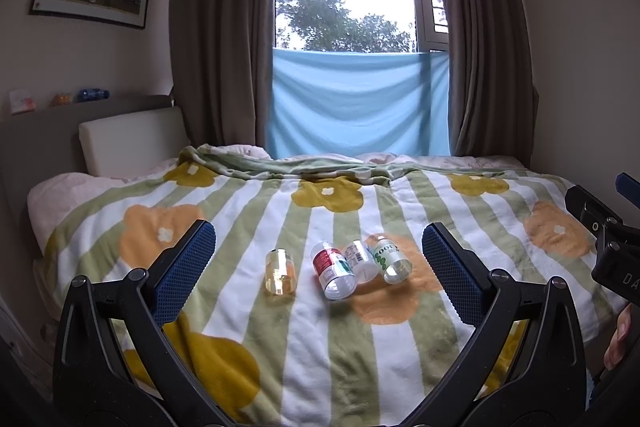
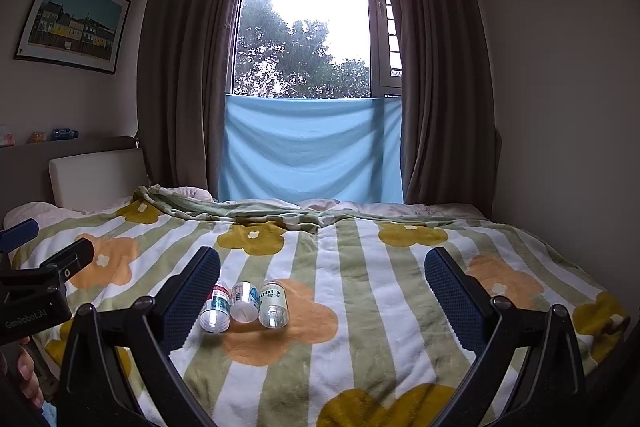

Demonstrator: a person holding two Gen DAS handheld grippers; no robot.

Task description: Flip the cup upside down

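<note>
Four small clear cups sit on the striped flower blanket [image 1: 312, 347]. A yellowish cup [image 1: 280, 271] stands on end at the left, apart from the others. Beside it, three lie on their sides, touching: a red-labelled cup [image 1: 334, 270], a white-labelled cup [image 1: 360, 261] and a green-labelled cup [image 1: 390, 259]. My left gripper [image 1: 319, 231] is open and short of them, holding nothing. In the right wrist view the red cup [image 2: 216, 309], white cup [image 2: 244, 303] and green cup [image 2: 274, 303] lie near the left finger of my open right gripper [image 2: 323, 254]. That finger hides the yellowish cup.
The bed reaches back to a window with brown curtains [image 1: 220, 47] and a blue cloth [image 1: 360, 103]. A white pillow [image 1: 132, 143] and headboard shelf stand at the back left. The right gripper's body [image 1: 604, 235] shows at the right edge, with a person's hand [image 1: 620, 339] below.
</note>
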